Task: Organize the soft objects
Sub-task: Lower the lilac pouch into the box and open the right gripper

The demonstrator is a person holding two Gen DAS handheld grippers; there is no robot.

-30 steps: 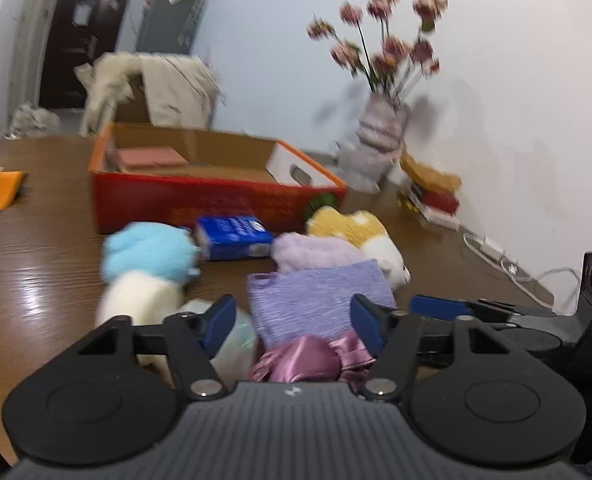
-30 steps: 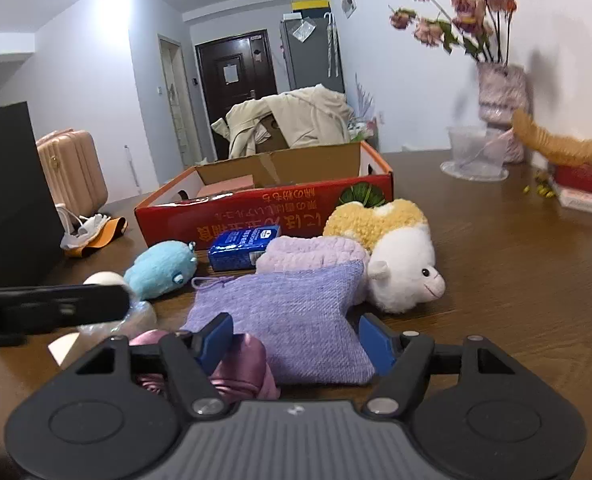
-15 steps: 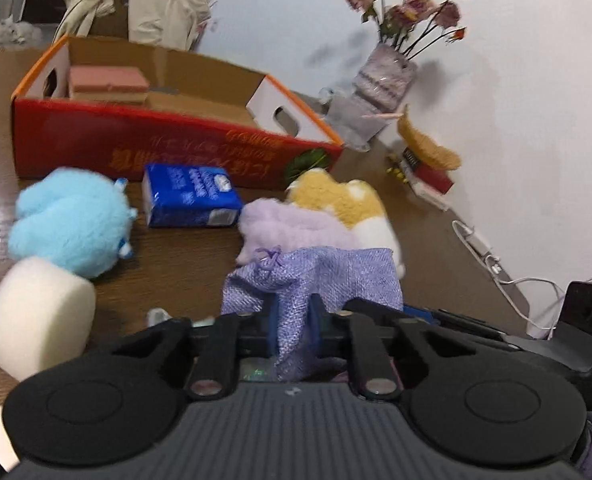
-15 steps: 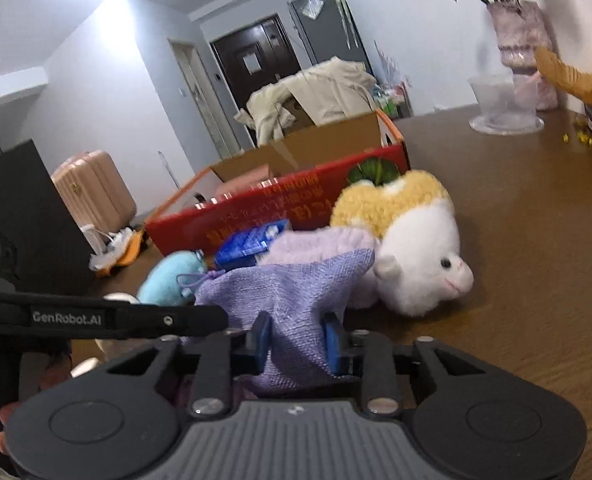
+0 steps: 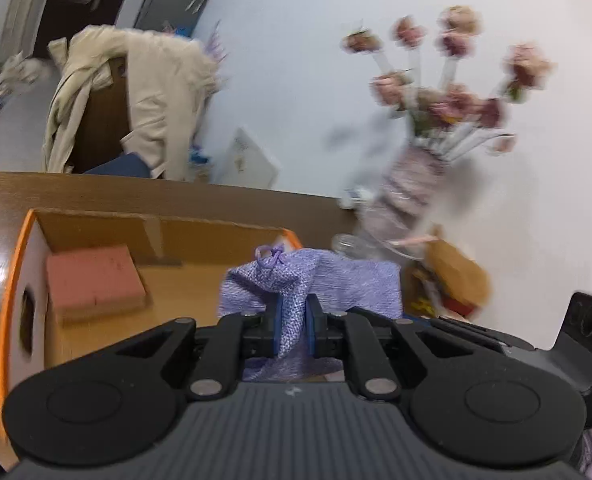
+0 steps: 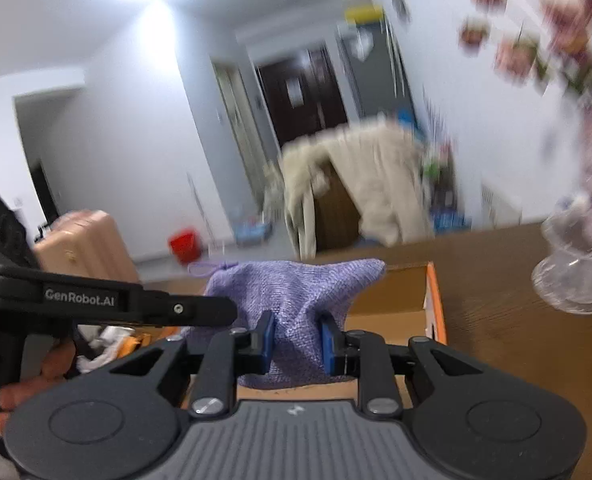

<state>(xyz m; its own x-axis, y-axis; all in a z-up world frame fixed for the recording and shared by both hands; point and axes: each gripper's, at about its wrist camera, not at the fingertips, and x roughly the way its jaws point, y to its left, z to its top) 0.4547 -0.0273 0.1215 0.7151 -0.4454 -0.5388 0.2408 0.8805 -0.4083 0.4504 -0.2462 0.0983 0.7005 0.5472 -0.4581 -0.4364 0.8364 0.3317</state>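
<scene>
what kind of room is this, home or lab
Most likely a lived-in home: a beige coat draped over a chair, a vase of flowers on the wooden table, and a pink suitcase by the wall.

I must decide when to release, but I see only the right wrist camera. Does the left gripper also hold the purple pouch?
Observer: Yes, the left gripper is shut on the purple pouch, with fabric pinched between its blue pads.
Operator: Is anything already inside the box?
Observer: A pink block lies in the box, left of the pouch in the left wrist view.
</scene>
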